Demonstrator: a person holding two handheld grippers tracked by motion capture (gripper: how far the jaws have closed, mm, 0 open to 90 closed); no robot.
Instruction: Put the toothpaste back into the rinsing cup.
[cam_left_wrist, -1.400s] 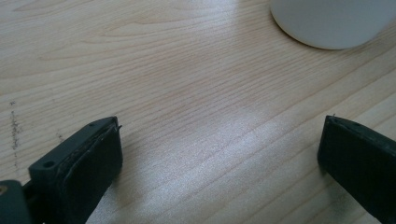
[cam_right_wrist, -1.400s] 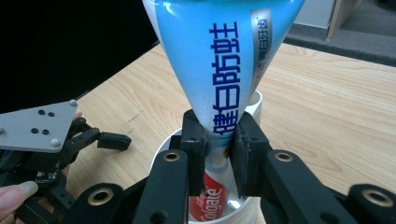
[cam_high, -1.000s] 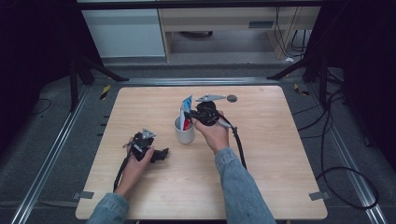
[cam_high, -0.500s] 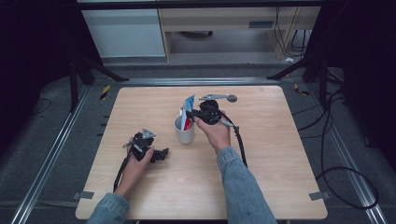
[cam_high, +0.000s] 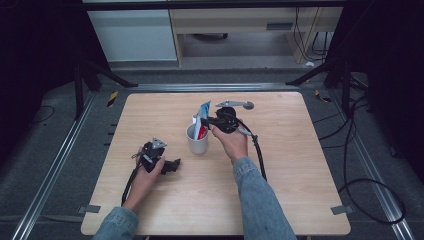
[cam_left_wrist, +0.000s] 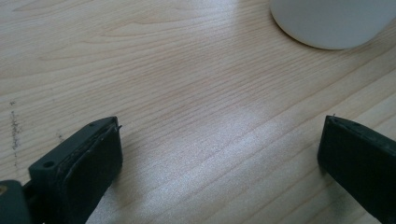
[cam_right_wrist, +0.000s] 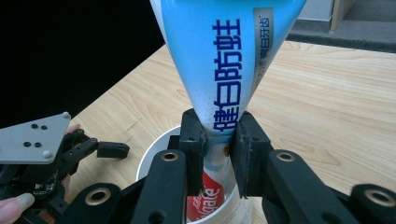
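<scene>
A white cup (cam_high: 198, 141) stands near the middle of the wooden table (cam_high: 300, 170). A blue and red toothpaste tube (cam_high: 202, 120) stands in it, crimped end up. My right gripper (cam_high: 212, 121) is shut on the toothpaste tube (cam_right_wrist: 223, 70) just above the cup's rim (cam_right_wrist: 154, 144). My left gripper (cam_high: 172, 165) rests on the table left of the cup, jaws wide open with bare wood between them. In the left gripper view the cup's base (cam_left_wrist: 331, 23) sits ahead at the top right, apart from my left gripper (cam_left_wrist: 219, 154).
Cables trail from both grippers toward the table's front edge. A grey three-cornered plate (cam_high: 235, 104) tops the right gripper. Beyond the table are a white cabinet (cam_high: 135, 35), tripod legs and floor cables (cam_high: 370, 165).
</scene>
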